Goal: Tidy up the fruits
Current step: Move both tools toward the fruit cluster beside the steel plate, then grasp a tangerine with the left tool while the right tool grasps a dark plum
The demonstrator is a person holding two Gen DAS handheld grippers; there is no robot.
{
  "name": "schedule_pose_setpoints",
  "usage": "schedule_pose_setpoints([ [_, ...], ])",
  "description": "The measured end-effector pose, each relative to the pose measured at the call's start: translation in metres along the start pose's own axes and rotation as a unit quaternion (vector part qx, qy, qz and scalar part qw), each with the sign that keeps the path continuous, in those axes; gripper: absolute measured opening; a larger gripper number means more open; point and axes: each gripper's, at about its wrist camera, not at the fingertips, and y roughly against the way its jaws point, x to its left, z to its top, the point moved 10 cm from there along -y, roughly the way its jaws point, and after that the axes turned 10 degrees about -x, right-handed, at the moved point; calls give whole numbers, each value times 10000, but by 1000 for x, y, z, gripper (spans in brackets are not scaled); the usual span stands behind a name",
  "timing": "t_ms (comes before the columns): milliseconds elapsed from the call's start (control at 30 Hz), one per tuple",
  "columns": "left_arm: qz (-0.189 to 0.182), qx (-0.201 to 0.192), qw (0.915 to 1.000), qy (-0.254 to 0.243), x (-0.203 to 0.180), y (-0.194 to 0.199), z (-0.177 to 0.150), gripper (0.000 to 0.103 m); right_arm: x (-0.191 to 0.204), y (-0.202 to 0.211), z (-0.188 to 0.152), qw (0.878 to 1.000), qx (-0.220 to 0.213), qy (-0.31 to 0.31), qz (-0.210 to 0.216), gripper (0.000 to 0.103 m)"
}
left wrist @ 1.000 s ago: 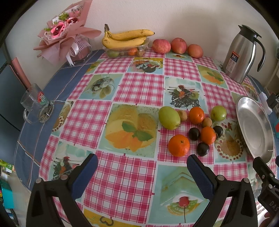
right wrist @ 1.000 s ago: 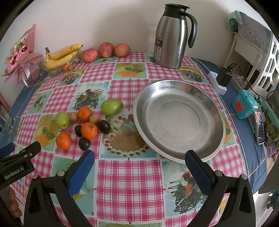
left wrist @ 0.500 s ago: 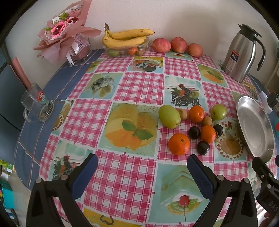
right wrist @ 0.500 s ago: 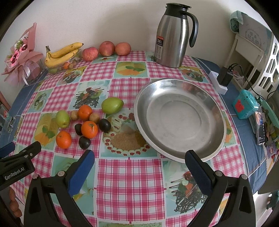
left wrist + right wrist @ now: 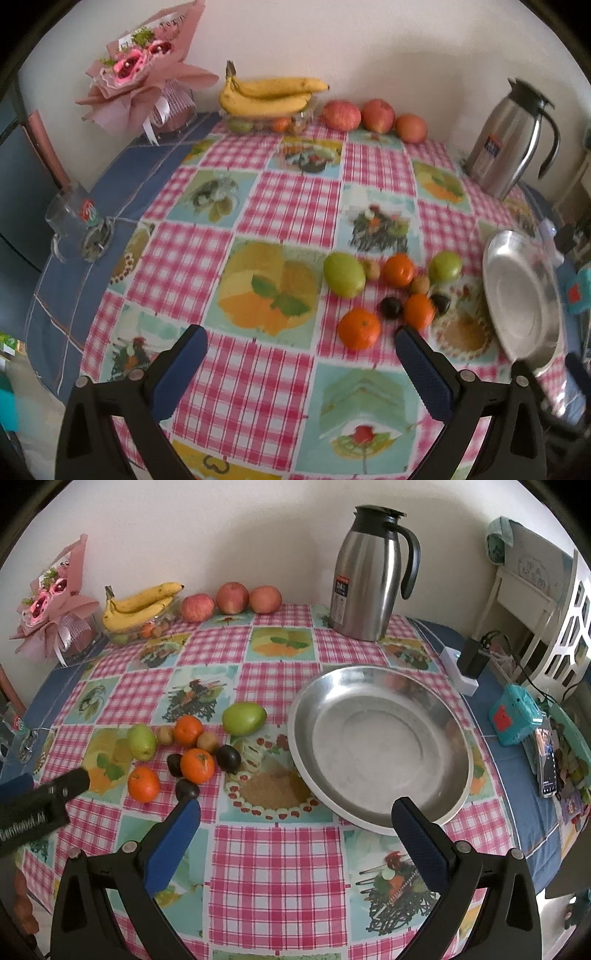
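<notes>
Hovering above the checked tablecloth (image 5: pixel 273 864), the right gripper (image 5: pixel 295 821) and left gripper (image 5: pixel 301 345) both gape wide, holding nothing. Ahead of the right one, the steel bowl (image 5: pixel 454 738) lies bare; beside its left rim a fruit cluster (image 5: pixel 195 747) sits loose on the cloth. A clear tray (image 5: pixel 147 629) by the wall bears bananas (image 5: pixel 140 603).

Soft even daylight, left view motion-blurred, right sharper, both fisheye-warped with dark corners.

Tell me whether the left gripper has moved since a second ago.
Yes. In the left wrist view the nearest orange now sits close to the left gripper, and the steel dish has slid inward, so it has moved forward, toward the fruit.
</notes>
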Motion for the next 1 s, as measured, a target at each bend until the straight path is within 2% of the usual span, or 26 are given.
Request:
schedule_pose_setpoints([
  [167, -177, -259, 9991, 269, -9, 11, 33, 103, 8, 6, 18, 9998, -97, -62, 174, 103],
  [200, -166, -105, 9993, 307, -10, 8, 35, 103, 10, 6, 21, 9997, -100, -86, 206, 103],
  [500, 214, -563, 9979, 256, -6, 1, 69, 103, 21, -6, 60, 9990, -161, -198, 356, 103],
  [633, 206, -290, 9980, 515, 3, -21, 61, 103, 22, -28, 58, 9985, 74, -390, 382, 103],
  [767, 199, 57, 9976, 664, 6, -44, 42, 103, 33, -54, 41, 9960, 420, -559, 564, 103],
  [867, 205, 209, 9979, 574, 5, -54, 33, 103, 44, -71, 23, 9940, 749, -529, 601, 103],
  [1000, 327, 386, 9982, 336, 6, -57, 21, 103, 57, -78, 7, 9908, 973, -560, 755, 103],
])
